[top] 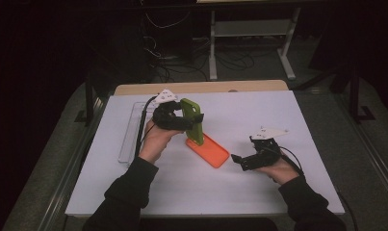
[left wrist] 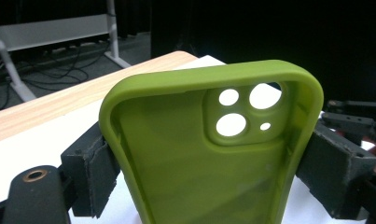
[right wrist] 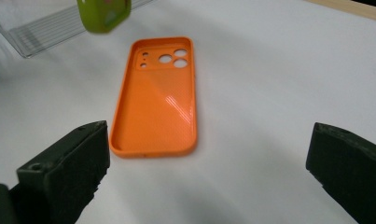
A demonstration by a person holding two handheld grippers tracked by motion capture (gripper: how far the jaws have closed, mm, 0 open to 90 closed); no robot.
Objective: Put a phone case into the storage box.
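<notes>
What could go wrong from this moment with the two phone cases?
1. The left hand-held gripper pinches the green case by its soft side walls, so the case may bend and slip out.
2. The green case hangs just above the orange case; if it drops, it may knock that one across the table.
3. The right hand-held gripper stands open before the orange case, and may push the case rather than grasp it.

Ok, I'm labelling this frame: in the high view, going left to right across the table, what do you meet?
Clear tray → left gripper → green phone case, upright in its grip → orange phone case, lying flat → right gripper, jaws open.
</notes>
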